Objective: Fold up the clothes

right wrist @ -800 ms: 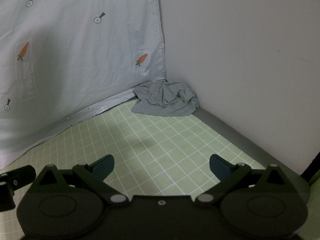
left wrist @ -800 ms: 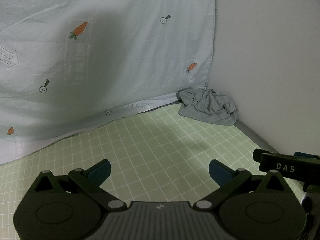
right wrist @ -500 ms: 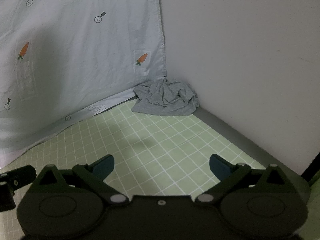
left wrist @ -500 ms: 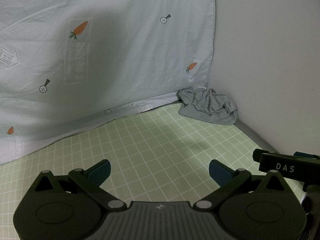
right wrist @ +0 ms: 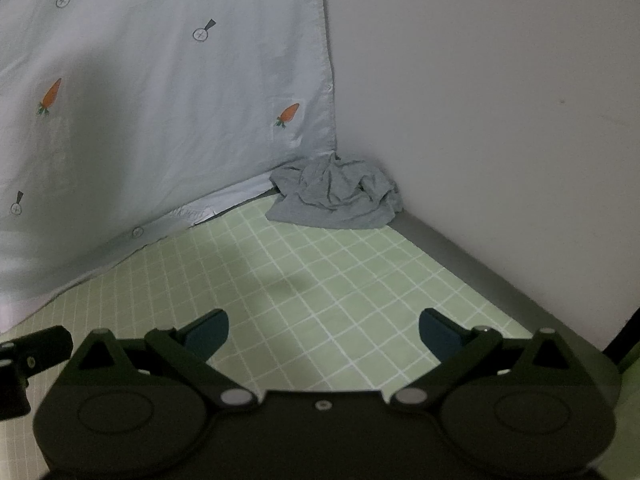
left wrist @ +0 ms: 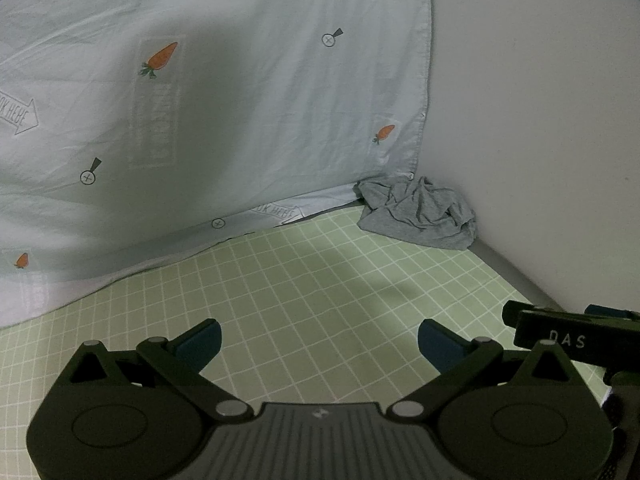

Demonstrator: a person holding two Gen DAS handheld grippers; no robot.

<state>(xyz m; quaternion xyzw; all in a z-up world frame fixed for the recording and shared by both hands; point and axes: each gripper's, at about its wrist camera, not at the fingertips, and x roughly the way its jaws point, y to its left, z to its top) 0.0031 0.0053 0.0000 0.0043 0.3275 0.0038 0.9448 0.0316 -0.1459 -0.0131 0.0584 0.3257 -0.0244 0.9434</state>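
Observation:
A crumpled grey garment lies in the far corner of the green checked bed sheet, against the wall. My left gripper hangs open over the sheet, well short of the garment, with nothing between its blue pads. My right gripper is also open and empty, the same way back from the garment. Part of the right gripper shows at the right edge of the left wrist view.
A pale blue sheet with carrot prints hangs as a backdrop along the bed's far left side. A white wall stands on the right. A grey mattress edge runs along the wall.

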